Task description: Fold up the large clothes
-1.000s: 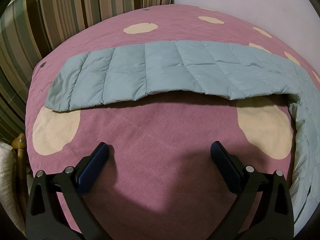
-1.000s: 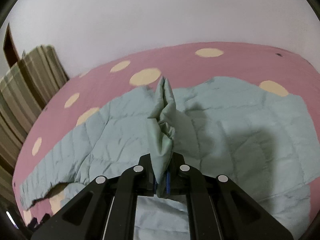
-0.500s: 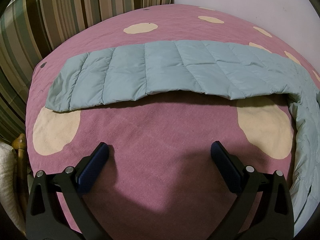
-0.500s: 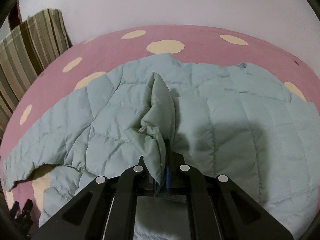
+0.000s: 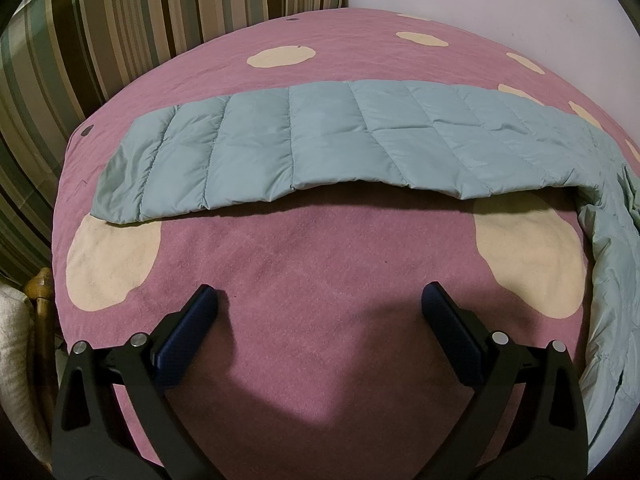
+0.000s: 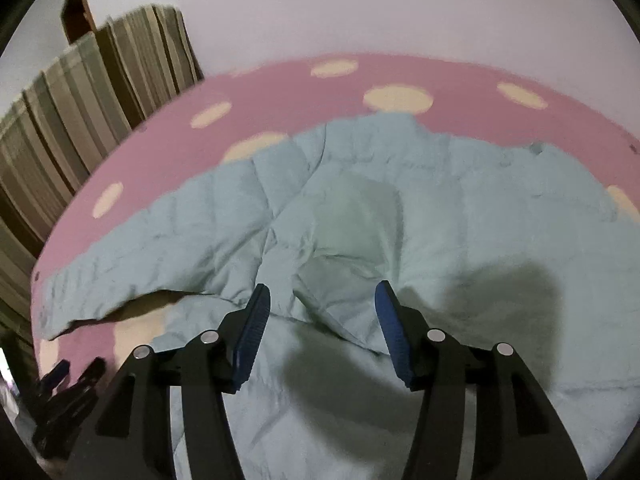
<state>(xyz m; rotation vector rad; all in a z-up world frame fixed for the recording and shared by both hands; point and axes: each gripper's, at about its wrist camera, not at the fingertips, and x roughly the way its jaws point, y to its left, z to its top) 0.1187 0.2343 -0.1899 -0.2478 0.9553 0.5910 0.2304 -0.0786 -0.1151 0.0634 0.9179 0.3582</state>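
Lying spread on the bed: one quilted puffer jacket [image 6: 420, 216], pale blue-green, body crumpled under the right hand-held gripper [image 6: 322, 304], one long sleeve [image 5: 320, 148] stretched flat across the bed in the left view.

Right hand-held gripper: jaws opening, blue pads apart. A folded flap of jacket [image 6: 348, 216] lies on the body just beyond the pads; no cloth pressed between them.

Left hand-held gripper [image 5: 320, 304]: spread wide, nothing between its pads, poised over bare bedcover short of the sleeve's near edge.

Bed: pink bedcover [image 5: 320, 272] with cream spots. Striped cushion [image 5: 120, 20] at the far left, plain wall [image 6: 360, 8] behind.

Step in hand, as judged: letting go of a flap laid over the body, with the sleeve fold likely next. To do it well, clear the pads fully before lifting away, so the flap does not drag. For the sleeve, pinch the cuff end through both layers and carry it low over the body, keeping the quilting flat; slippery padded fabric will likely spring back unless pressed.

Hard to make out: the right view is motion-blurred, so seams, zip and collar are unclear. Jacket's right and near edges are cut off. Whether the flap is a sleeve or a front panel cannot be told.
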